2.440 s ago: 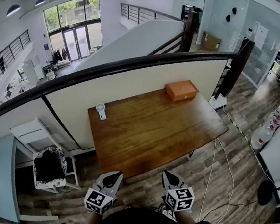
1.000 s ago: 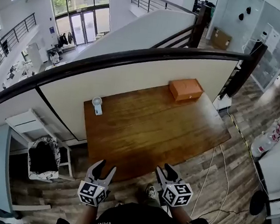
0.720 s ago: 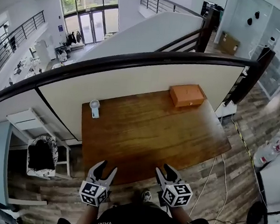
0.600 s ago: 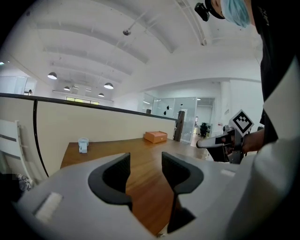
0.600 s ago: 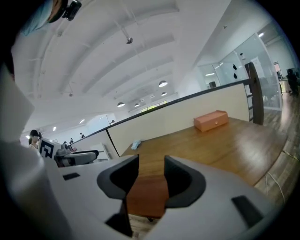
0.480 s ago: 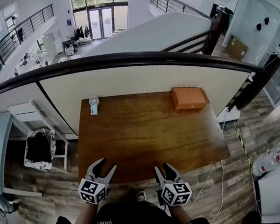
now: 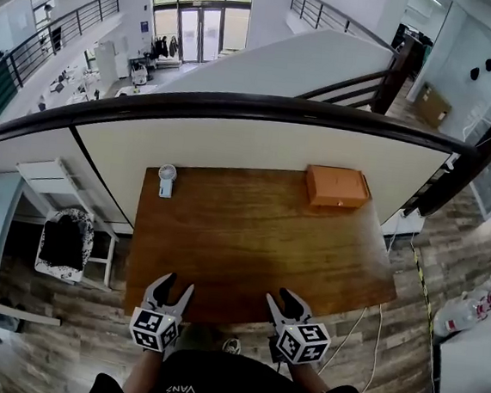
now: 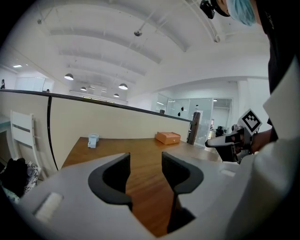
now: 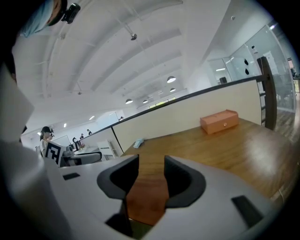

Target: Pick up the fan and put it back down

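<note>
A wooden table (image 7: 259,236) stands against a low cream-coloured wall with a dark handrail (image 7: 237,104) on top. The fan (image 7: 167,178), small and white, stands at the far left corner of the table, close to the wall. An orange box (image 7: 337,185) lies at the far right side, well apart from the fan. The person stands at the near edge of the table and holds one gripper in each hand. The left gripper (image 7: 174,286) is over the near edge on the left side, with its jaws partly apart; between them only the bare wood of the table shows, so it holds nothing. The right gripper (image 7: 282,297) is over the near edge further right, and its jaws are also apart and empty, with only the table surface between them. Both grippers point toward the far side of the table and are well apart from the fan. A white chair (image 7: 64,243) with a dark cloth on it stands on the floor to the left of the table.
</note>
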`<state>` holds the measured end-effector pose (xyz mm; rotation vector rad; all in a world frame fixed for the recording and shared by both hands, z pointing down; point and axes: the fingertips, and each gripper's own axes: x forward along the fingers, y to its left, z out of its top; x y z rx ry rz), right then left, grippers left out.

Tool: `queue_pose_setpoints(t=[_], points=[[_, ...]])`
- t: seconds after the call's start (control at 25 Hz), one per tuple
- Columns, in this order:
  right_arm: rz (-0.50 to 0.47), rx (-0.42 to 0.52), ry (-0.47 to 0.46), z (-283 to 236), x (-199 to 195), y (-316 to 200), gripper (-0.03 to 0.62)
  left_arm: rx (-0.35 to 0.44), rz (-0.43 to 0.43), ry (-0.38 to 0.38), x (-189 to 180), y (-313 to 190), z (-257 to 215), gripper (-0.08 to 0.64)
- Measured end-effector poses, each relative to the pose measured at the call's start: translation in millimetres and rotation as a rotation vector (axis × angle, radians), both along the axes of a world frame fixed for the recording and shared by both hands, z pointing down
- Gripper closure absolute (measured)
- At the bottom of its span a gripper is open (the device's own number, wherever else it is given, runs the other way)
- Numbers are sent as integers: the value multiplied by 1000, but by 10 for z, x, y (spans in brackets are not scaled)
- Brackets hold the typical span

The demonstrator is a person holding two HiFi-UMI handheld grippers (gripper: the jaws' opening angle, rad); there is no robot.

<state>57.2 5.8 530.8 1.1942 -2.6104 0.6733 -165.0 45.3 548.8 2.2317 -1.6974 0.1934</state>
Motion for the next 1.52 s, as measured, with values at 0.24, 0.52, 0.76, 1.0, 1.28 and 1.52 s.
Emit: queue_pose_setpoints(t=[0.24, 0.52, 0.76, 1.0, 1.28, 1.52], points=[[4, -20, 0, 31, -133, -164, 456, -17, -21, 7, -233, -247, 53, 364], [17, -52, 10, 90, -386, -366, 456, -45, -52, 14, -663, -674, 181, 364], [14, -68, 18, 110, -697, -571, 456, -45, -69, -1, -1079, -1121, 171, 364], [12, -89, 32, 169, -980, -765, 456, -46, -74, 2, -1399, -1616, 243, 364], [21, -123, 53, 254, -1254, -905, 456, -103, -72, 0, -1700, -2204, 566, 345], [54, -144, 81, 318, -1334, -945, 456, -221, -143, -45, -2031, -2679, 1021, 295]])
